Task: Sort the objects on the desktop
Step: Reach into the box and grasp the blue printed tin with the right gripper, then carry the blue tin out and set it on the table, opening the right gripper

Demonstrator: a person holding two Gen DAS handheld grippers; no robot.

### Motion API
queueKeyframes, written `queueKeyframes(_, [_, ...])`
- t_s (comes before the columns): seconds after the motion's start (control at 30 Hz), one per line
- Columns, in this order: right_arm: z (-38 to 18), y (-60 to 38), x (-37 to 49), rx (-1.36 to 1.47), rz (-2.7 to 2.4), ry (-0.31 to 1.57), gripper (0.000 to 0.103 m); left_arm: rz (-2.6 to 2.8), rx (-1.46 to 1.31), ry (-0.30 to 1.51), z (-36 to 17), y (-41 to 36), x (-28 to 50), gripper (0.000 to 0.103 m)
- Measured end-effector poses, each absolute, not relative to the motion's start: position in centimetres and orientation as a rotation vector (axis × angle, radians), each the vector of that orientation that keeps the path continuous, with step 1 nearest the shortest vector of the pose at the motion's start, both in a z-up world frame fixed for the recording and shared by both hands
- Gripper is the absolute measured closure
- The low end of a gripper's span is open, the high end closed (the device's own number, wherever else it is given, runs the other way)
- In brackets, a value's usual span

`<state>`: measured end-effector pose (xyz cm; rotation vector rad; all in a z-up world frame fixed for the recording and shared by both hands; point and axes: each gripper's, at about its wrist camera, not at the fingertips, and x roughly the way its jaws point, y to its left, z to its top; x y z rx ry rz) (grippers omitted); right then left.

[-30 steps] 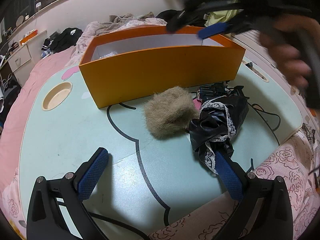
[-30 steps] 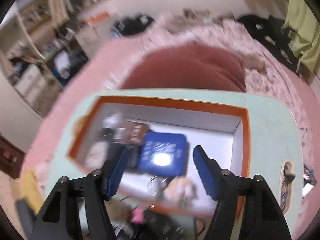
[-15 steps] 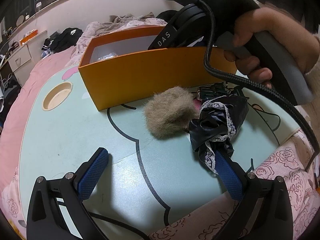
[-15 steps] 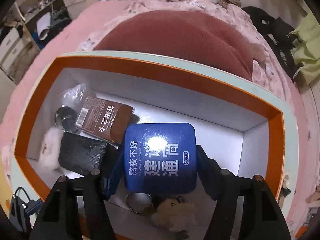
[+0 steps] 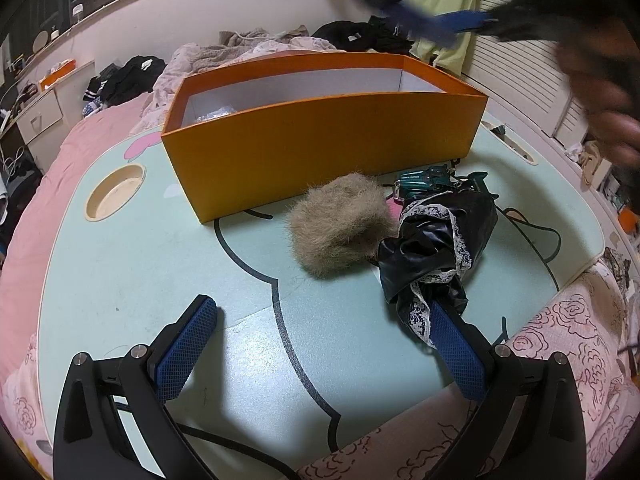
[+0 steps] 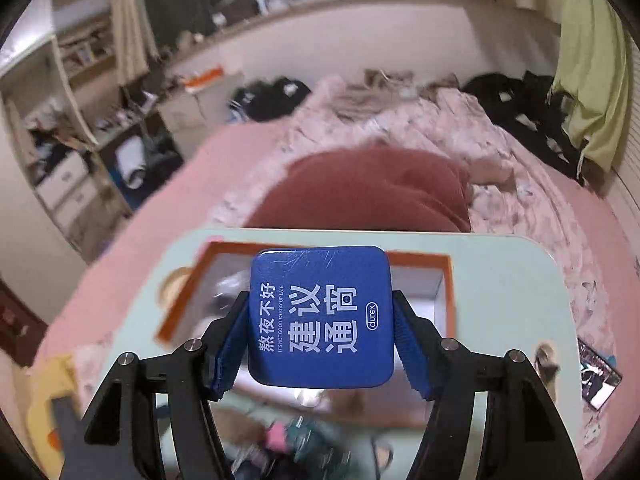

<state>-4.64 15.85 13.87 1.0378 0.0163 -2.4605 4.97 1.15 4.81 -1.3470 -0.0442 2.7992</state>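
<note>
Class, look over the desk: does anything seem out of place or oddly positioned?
Yes. The blue tin is clamped in the right gripper above the orange box, not inside it.

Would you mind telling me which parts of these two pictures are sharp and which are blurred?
Left wrist view: orange box, fur ball and table are sharp; the right gripper at top is smeared. Right wrist view: the blue tin is sharp; box and room behind are blurred.
</note>
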Motion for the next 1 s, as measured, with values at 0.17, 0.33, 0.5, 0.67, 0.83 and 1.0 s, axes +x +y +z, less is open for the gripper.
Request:
queueKeyframes(0.17, [9.9,18.6,-0.9,1.18,-2.509,0.039,0.037,2.801,-1.347,-0.045,4.9,1.2,5.0,0.0])
queueKeyframes(0.33, [5.5,20.7,-0.3,1.329,-2.491,0.003,0.037,2.802,-1.346,-0.047,4.8,1.2,5.1,0.0])
queueKeyframes(0.5, [4.2,20.2,-0.9,1.242,-2.455,-0.063,0.036,2.803,-1.346,-0.048,4.9,1.2,5.1,0.0])
queueKeyframes(0.67, [4.5,20.9,0.5,1.124,-2.462,-0.151,0.017,2.805,-1.346,-0.05,4.9,1.3,5.1,0.0])
queueKeyframes(0.83, [3.5,19.9,3.8,1.156,-2.45,0.1,0.016,2.812,-1.346,-0.058,4.9,1.3,5.2,0.0])
queueKeyframes(1.0, [1.8,18.8,5.5,1.08,-2.506,0.292,0.0,2.813,-1.346,-0.058,5.0,1.3,5.3,0.0])
